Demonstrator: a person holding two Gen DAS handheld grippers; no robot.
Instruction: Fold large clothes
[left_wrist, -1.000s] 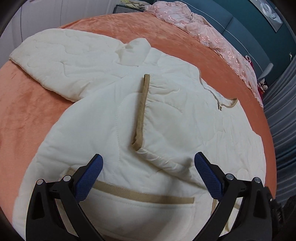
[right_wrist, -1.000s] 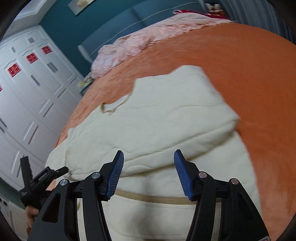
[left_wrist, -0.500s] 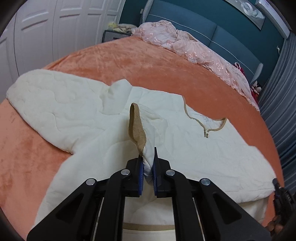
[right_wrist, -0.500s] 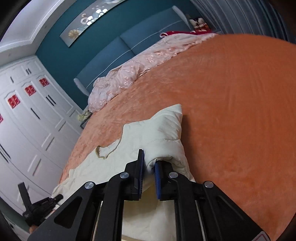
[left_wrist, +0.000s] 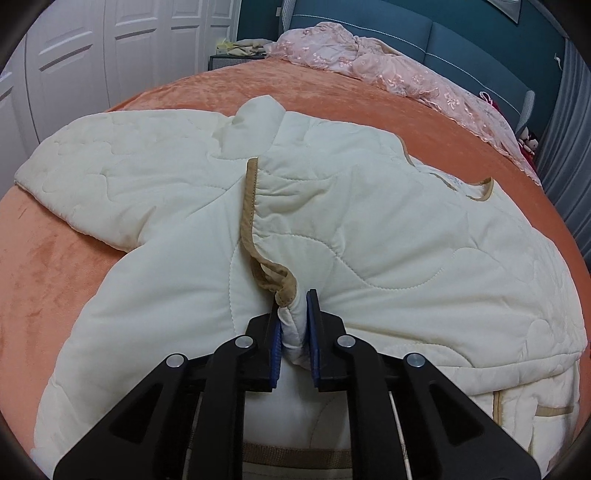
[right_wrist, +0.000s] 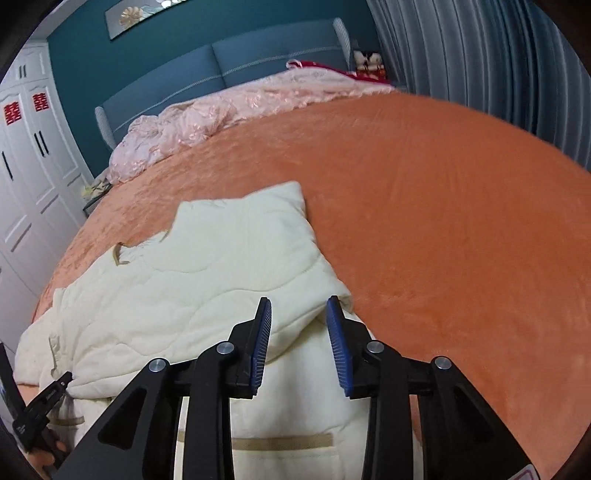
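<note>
I am angling both grippers downward over the orange plush bed (right_wrist: 443, 221). My left gripper (left_wrist: 294, 332) is pinching the quilted cream jacket's (left_wrist: 369, 229) tan-trimmed cuff (left_wrist: 284, 291); my right gripper (right_wrist: 299, 343), jaws just parting, is spread above its puffy folded sleeve (right_wrist: 258, 236).

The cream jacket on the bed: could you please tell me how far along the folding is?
Done: one sleeve lies folded across the cream jacket. In hand: the left gripper pinches the tan-trimmed front edge; the right gripper has just been opening, jaws apart over the folded sleeve, nothing pinched. Left: the other sleeve is spread on the orange blanket, and the pocketed hem is unfolded.
</note>
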